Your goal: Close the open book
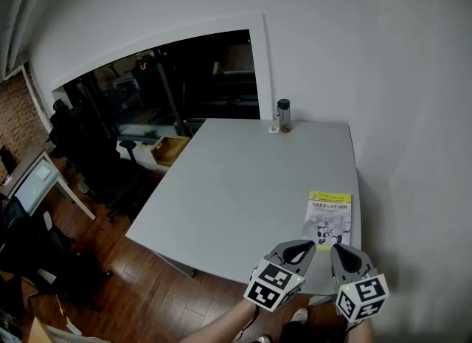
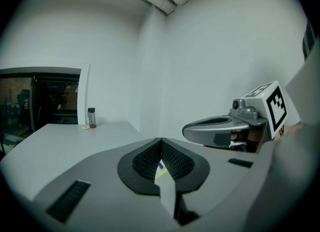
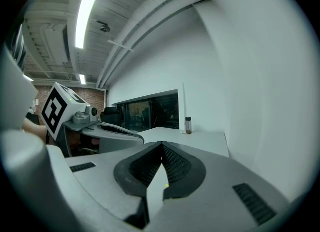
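Tools sit side by side at the bottom of the head view, both hanging just off the near edge of the grey surface (image 1: 236,186). Your left tool (image 2: 161,139) is clenched: its ribbed black pads (image 2: 147,158) meet at the tips, with nothing between them. A thin sliver of yellow shows through the narrow gap lower down. Your right tool (image 3: 162,144) is the same, tips pressed together and empty, and it touches nothing.

The book (image 1: 330,218) lies flat in the lower right of the head view, near the surface's right-hand edge and just beyond the two tool tips. Its cover faces up, yellow band at the top, and it is apart from both tools.

Up at the far edge, top centre of the frame, a small dark-capped bottle (image 1: 284,115) stands upright, well apart from the book.
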The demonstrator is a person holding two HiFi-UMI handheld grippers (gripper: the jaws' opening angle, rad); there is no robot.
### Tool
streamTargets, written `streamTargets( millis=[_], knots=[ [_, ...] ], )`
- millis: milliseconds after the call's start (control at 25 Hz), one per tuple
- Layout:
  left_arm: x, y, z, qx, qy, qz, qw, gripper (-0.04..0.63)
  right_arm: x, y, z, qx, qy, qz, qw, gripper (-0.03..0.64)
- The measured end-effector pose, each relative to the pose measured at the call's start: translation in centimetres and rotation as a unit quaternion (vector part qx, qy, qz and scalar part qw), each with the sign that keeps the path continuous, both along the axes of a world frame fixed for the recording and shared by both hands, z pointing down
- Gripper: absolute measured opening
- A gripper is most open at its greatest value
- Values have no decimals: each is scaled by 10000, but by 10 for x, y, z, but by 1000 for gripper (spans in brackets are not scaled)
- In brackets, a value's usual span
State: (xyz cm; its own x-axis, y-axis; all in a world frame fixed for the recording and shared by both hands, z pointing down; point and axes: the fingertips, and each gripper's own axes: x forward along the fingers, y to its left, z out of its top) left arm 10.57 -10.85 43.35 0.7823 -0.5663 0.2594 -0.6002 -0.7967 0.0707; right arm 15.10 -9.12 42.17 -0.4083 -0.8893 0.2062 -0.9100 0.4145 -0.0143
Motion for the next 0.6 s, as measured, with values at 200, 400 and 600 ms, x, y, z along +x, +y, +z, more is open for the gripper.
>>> streamTargets(
  millis=[200,400,600],
  knots=[
    [-18,25,-16,99,161,35,9998,5,-14,28,-14,110,118,117,9998,3],
    [-29,42,-33,173,336,36,9993,5,-22,45,-26,170,89,189,9996,3],
    [-33,56,-37,198,359,90,9991,5,-27,59,-38,324,117,178,9992,3]
  ],
)
